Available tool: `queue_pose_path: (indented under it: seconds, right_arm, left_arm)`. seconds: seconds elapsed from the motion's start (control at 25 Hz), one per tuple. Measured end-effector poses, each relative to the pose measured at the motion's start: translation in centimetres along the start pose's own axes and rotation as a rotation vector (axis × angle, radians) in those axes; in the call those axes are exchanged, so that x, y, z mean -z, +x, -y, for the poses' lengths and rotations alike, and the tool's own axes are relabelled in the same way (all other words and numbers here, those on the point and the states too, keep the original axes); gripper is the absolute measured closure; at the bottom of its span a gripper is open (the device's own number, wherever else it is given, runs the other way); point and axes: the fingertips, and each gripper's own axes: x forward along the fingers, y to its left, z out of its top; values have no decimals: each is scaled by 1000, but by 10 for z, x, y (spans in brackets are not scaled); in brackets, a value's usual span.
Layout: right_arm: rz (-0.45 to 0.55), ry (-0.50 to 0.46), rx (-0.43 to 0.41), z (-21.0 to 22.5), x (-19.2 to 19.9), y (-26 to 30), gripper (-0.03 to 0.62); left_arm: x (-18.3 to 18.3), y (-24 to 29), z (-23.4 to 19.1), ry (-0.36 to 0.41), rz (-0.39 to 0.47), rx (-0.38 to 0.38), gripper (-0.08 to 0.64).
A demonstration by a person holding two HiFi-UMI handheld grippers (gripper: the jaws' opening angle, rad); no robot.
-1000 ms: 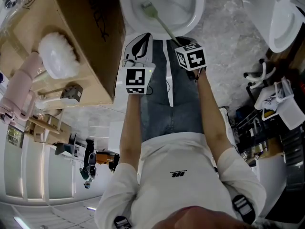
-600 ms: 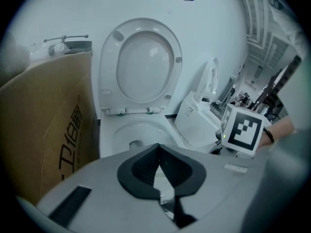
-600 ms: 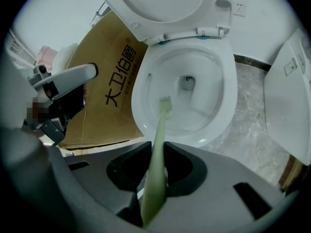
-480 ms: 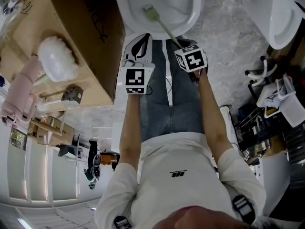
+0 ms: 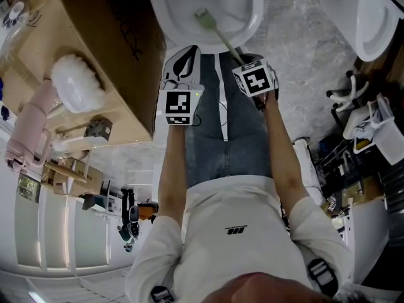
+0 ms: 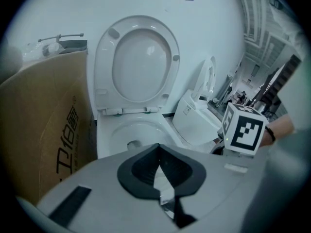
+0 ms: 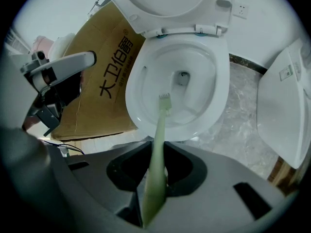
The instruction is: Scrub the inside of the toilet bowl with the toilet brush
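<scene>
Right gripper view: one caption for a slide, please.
Right gripper holds the green toilet brush, head inside the open toilet bowl.

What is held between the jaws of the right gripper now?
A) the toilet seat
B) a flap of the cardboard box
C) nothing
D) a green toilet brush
D: the right gripper view shows the right gripper shut on the green toilet brush, whose head reaches into the toilet bowl.

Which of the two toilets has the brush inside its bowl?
The toilet next to the cardboard box: the green brush reaches into its bowl. The other toilet, further right, has no brush in it.
</scene>
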Motion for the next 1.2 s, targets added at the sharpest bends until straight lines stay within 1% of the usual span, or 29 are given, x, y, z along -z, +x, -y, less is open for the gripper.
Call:
queue_pose_path:
  seconds: [0.16, 0.64, 0.96, 1.2]
  right_arm:
    - [-14, -13, 25, 4, 0, -5, 517]
    - [-65, -121, 134, 33, -5, -17, 517]
    - [-82, -189, 188, 52, -18, -21, 517]
    - [-80, -215, 216, 64, -30, -25, 517]
  left_arm:
    - [-1, 2, 0, 6, -2, 7, 551]
    - [-4, 9, -2, 7, -13, 20, 551]
    - [-7, 14, -10, -3, -14, 12, 551]
    - [-12, 21, -14, -12, -15, 7, 551]
